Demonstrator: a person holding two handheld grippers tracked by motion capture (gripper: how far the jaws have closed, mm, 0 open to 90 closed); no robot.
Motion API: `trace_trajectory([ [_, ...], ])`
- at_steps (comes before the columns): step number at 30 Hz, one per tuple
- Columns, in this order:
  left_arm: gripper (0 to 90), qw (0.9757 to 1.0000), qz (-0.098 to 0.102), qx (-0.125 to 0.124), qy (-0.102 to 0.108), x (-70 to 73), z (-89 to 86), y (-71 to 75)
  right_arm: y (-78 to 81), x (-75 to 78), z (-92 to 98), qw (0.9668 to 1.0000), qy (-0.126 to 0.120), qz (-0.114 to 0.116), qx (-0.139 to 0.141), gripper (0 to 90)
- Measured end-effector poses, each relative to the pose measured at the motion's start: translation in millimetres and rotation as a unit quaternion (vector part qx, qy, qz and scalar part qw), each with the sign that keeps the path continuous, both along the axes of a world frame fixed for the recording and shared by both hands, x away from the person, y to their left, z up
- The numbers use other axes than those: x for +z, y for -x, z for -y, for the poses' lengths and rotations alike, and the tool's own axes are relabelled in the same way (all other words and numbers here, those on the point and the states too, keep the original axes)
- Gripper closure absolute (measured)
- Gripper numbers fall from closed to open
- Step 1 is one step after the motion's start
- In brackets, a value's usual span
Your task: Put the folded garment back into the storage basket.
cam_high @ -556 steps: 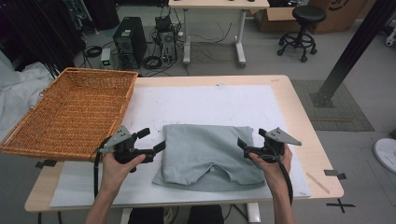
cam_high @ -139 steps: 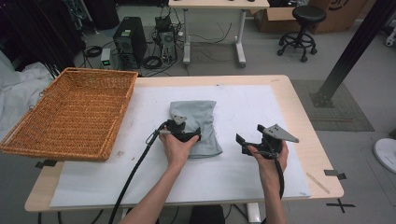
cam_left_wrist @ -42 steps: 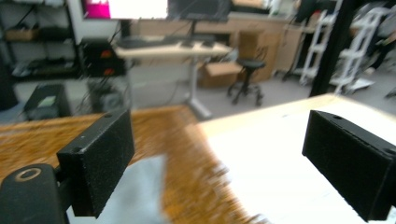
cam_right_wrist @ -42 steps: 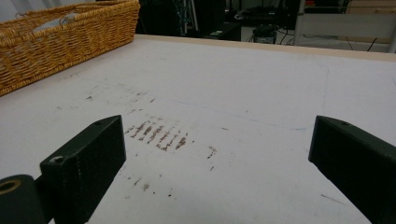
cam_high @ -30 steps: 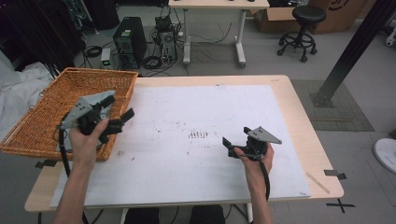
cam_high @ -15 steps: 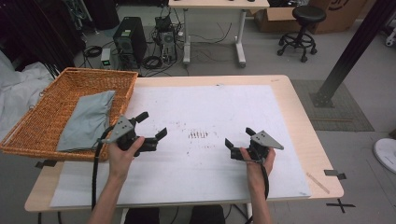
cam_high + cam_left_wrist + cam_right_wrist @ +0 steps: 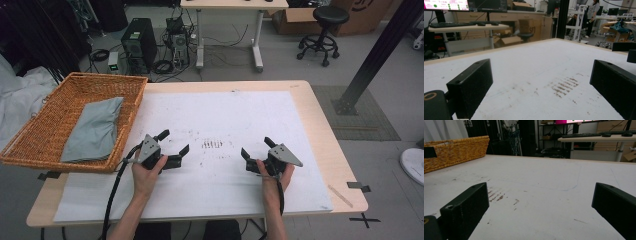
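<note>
While both hands rest low on the white table sheet (image 7: 250, 115), the left gripper (image 7: 174, 148) sits in the lower left-centre of the high view with its jaws spread wide and nothing between them, pointing toward the frame's right. Its own view looks across the bare sheet between the two parted black jaws. Lower right of centre, the right gripper (image 7: 255, 151) likewise stands wide open and empty, aimed toward the frame's left, with brown scuff marks (image 7: 212, 145) on the sheet between the two tools. Both forearms come up from the bottom edge, wrists close to the table. At the left edge, the wicker basket (image 7: 35, 145) holds the folded grey cloth (image 7: 95, 129), lying flat inside it, well apart from either gripper.
</note>
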State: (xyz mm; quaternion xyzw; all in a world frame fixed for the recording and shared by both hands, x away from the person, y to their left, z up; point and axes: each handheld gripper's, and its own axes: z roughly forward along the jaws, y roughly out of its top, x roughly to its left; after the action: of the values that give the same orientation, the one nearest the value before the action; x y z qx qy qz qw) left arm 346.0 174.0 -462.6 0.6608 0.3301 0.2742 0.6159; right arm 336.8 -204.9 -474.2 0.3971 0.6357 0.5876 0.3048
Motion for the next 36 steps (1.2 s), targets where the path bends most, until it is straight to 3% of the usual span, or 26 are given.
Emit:
trace_trajectory([
  [6, 5.1, 0.9995, -0.022, 0.016, -0.017, -11.3, -4.4, -1.2, 0.8, -0.5, -0.3, 1.0, 0.001, 0.005, -0.004, 0.3],
  [16, 5.6, 0.9996, 0.001, 0.021, -0.02, -13.0, -3.9, 3.6, 0.4, -0.5, -2.4, 0.9998, 0.019, 0.001, 0.003, 0.2],
  [20, 3.4, 0.9997, -0.004, 0.021, -0.013, -13.0, -4.9, 2.6, 0.7, -1.0, -0.7, 1.0, 0.005, 0.001, -0.001, 0.2],
  [36, 3.1, 0.9996, -0.007, 0.023, -0.012, -13.0, -4.9, 2.5, 1.7, -1.7, 0.2, 1.0, -0.002, 0.008, -0.002, 0.2],
])
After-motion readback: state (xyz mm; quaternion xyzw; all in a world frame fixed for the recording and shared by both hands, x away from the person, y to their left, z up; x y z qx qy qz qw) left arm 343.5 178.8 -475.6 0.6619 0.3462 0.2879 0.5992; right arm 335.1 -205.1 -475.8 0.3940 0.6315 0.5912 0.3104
